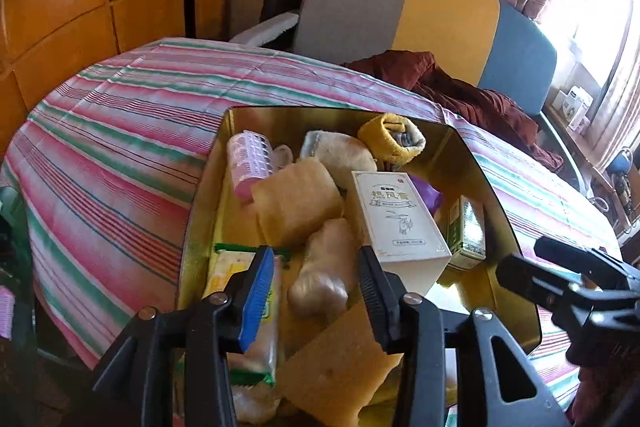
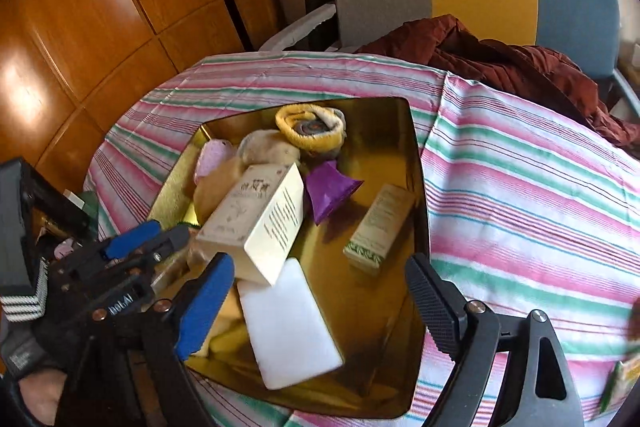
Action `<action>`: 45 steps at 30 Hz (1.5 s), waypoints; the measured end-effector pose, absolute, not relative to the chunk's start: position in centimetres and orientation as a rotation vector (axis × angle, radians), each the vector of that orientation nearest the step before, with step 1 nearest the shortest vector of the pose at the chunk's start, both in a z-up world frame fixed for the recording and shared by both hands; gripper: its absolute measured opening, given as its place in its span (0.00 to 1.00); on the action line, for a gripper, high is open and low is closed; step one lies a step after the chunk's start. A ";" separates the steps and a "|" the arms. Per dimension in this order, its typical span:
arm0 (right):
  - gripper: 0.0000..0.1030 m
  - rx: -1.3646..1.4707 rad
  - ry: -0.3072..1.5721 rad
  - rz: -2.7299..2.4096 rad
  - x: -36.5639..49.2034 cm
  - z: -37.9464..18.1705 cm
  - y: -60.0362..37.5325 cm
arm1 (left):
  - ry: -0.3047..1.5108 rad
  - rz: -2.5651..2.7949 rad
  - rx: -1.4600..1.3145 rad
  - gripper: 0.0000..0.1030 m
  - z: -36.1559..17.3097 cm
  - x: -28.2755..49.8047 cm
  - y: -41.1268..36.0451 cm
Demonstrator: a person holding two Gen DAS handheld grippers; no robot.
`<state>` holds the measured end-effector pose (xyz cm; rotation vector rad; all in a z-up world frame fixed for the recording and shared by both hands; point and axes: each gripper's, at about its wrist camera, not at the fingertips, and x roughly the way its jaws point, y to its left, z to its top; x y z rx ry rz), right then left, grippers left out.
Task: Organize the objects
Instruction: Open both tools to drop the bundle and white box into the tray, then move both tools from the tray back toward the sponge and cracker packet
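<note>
Left gripper (image 1: 316, 291) released over gold tin (image 1: 496, 195); right gripper (image 2: 320, 291) released; white box (image 1: 394, 215) lettering Chinese, illegible.

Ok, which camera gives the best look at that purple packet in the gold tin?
The right wrist view: the purple packet lies in plain sight beside the white box. In the left wrist view only a purple sliver shows behind that box.
</note>
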<state>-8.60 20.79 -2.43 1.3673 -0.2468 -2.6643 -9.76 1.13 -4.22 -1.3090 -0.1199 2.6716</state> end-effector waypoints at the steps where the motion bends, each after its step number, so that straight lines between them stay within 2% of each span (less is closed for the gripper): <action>1: 0.87 1.368 -0.231 -2.671 -8.3 -2.5 20.7 | -0.112 2.682 -1.296 0.42 -3.9 -9.5 1.1; 8: 0.99 1.330 -0.101 -2.729 -6.1 -2.2 19.5 | -0.107 2.729 -1.219 0.42 -1.9 -7.4 0.9; 13: 1.00 1.314 -0.011 -2.762 -4.7 -2.3 18.6 | -0.042 2.745 -1.158 0.42 -0.9 -5.7 1.4; 33: 1.00 1.321 -0.109 -2.918 -0.5 -0.9 23.6 | 0.032 2.661 -1.048 0.42 1.3 -2.1 4.1; 45: 1.00 1.458 -0.232 -3.061 1.6 -1.1 33.3 | 0.131 2.563 -1.016 0.42 1.7 -1.9 8.0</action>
